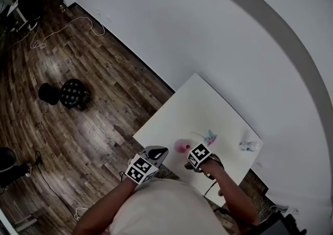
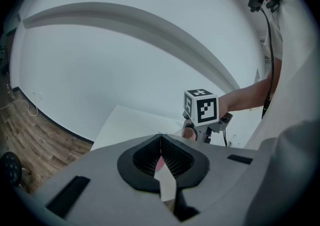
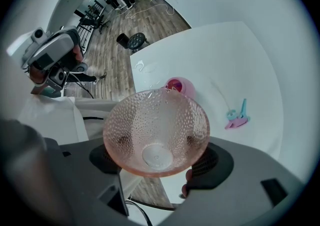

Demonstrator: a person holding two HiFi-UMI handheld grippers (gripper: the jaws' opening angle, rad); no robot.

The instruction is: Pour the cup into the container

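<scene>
Cup (image 3: pixel 156 130) of pink, dimpled, see-through material sits mouth-up in the right claw (image 3: pixel 157 157), whose pads press on its sides low down near the base, so the wide rim flares free above them. I can see straight down to its bottom and make out nothing inside, though a clear liquid would be hard to tell. Just past its far rim in the right gripper view stands the container (image 3: pixel 179 86), a small pink pot on the white surface (image 3: pixel 235 60), with something darker red showing in it. The cup is held off the surface on the near side of the pot and apart from it. Further out lies a blue and pink clip (image 3: pixel 236 116), well clear of both. The left claw (image 2: pixel 160 136) is closed tight with nothing in it and hangs to the side, touching neither vessel. The risks, as I judge them, come from the shapes: the cup's mouth is far wider than the pot's, so a quick tilt could send contents over the pot's edge. The tapered wall could also slide or swivel between the pads as it tips. Nothing steadies the pot either — a nudge from the rim could topple it.
</scene>
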